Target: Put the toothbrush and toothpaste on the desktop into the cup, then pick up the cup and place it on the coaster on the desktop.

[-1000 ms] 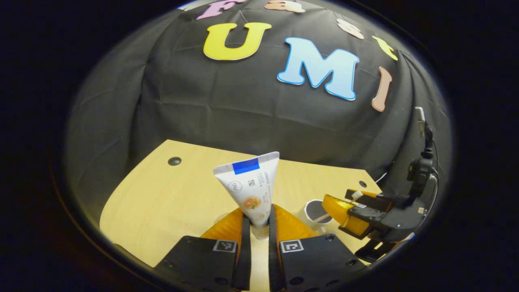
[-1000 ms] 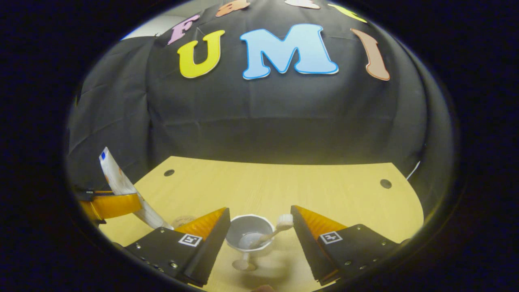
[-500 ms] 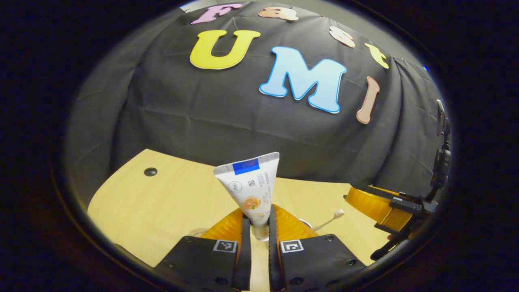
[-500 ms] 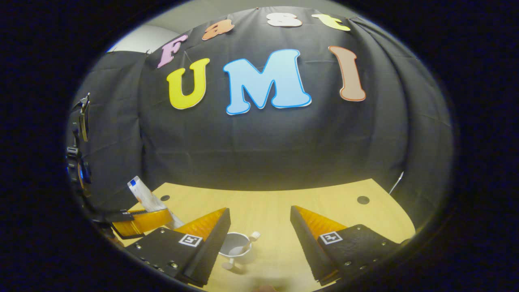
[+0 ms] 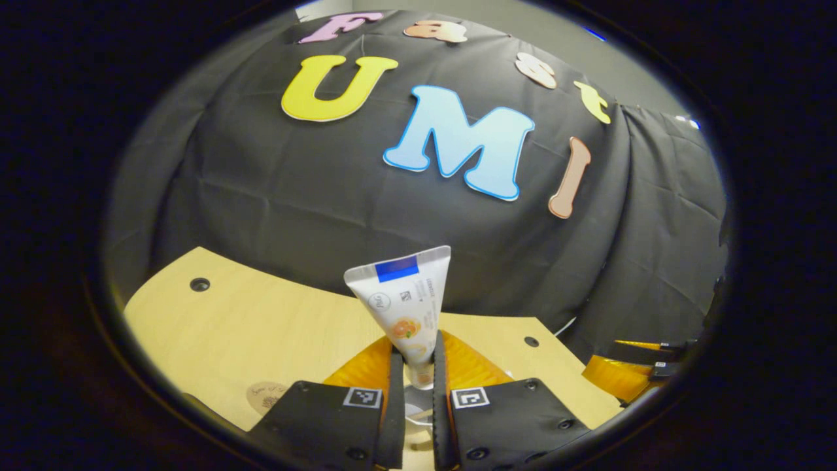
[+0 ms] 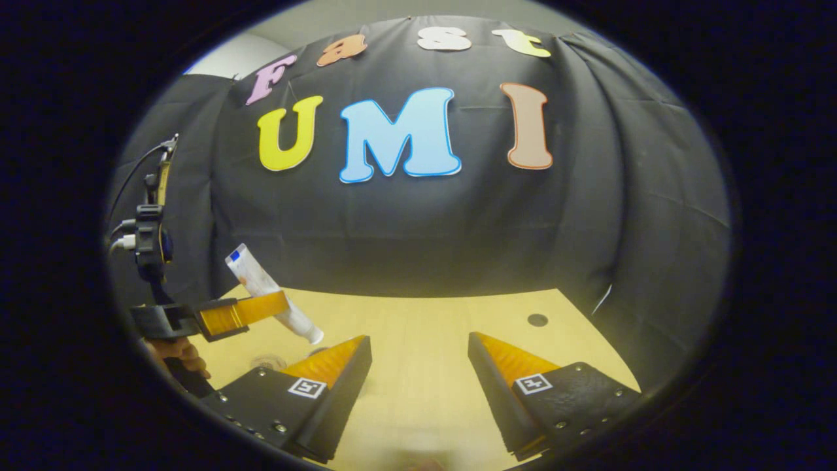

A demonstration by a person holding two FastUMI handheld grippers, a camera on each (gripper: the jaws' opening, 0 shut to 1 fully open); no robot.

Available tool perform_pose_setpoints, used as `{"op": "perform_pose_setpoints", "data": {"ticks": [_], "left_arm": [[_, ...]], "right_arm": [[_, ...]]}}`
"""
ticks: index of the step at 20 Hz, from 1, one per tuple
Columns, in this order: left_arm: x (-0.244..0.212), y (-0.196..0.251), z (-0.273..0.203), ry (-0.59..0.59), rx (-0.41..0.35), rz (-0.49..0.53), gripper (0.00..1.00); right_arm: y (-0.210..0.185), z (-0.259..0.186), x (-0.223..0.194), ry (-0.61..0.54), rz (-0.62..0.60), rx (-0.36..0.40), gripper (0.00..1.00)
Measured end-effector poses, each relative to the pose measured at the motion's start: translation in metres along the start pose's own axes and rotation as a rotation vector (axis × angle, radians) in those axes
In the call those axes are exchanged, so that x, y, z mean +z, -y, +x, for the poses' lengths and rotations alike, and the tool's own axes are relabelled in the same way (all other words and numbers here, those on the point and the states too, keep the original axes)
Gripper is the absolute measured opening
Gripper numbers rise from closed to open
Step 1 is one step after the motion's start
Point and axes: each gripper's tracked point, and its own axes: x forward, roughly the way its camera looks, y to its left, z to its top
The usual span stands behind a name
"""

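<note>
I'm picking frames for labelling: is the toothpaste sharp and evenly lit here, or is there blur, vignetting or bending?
Left gripper view: toothpaste crisp, held in the left tool; desktop edge bows, rim darkens. Right gripper view: tube small, slightly soft near the dim rim; desktop brightly lit between the open right tool.

white toothpaste tube (image 5: 405, 307) upright, crimped blue-marked end up, cap down.

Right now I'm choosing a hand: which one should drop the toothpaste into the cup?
Left. Its tongs are already shut on the toothpaste, cap pointing down. The right tongs are open and hold nothing.
</note>
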Motion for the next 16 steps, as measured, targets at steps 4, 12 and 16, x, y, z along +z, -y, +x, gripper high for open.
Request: {"op": "perform_pose_setpoints", "data": {"ticks": [4,12,16], "left_arm": [[-0.027,0.001,0.006,-0.060,0.023,0.048,0.25],[-0.074,-0.006,0.027,-0.162,0.071,0.100,0.25],[-0.078,0.000,0.024,-0.182,0.046,0.090,0.50]], "right_arm": [[0.011,-0.002,-0.021,-0.055,0.048,0.005,0.89],[0.021,-0.010,-0.034,-0.094,0.056,0.008,0.89],[0.018,-0.007,-0.035,-0.098,0.065,0.015,0.89]]}}
